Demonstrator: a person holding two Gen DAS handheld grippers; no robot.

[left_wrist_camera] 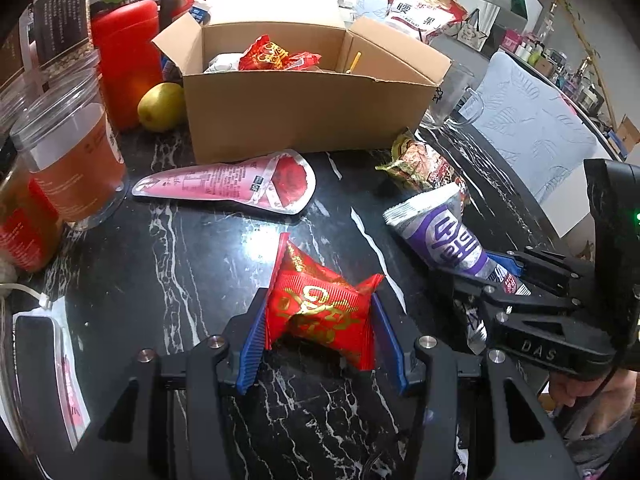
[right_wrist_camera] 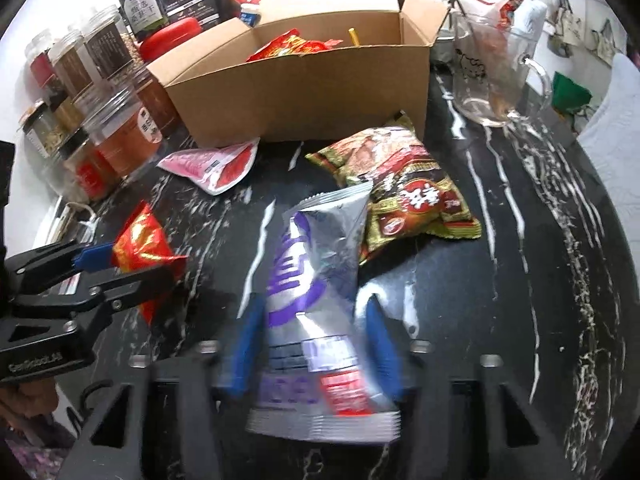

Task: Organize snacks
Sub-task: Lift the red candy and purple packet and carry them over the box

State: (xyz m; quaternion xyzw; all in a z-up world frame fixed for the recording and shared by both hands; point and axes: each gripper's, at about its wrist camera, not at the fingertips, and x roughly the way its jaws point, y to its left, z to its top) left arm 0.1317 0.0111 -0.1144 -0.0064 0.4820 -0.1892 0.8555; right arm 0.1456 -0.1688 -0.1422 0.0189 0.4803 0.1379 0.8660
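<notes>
two grippers: both gripping snacks
left gripper [left_wrist_camera: 320, 316]: clamped on red packet [left_wrist_camera: 320, 304], frame centre
right gripper [right_wrist_camera: 312, 340]: clamped on silver-purple bag [right_wrist_camera: 316, 280]
cardboard box [left_wrist_camera: 308, 108]: upper centre, open

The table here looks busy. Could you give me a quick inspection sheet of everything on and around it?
Surface: black marble table, white veins.
Job's things: open box with a red packet inside; pink pouch and brown-green bag lying loose before it.
Clutter: jars, yellow fruit, glass mug.
Grippers: left hand-held gripper closed on a red snack; right hand-held gripper closed on a silver-purple bag.
Cables: white cord at the table's left edge.
Surroundings: pale cushioned chair, shelves beyond.
</notes>
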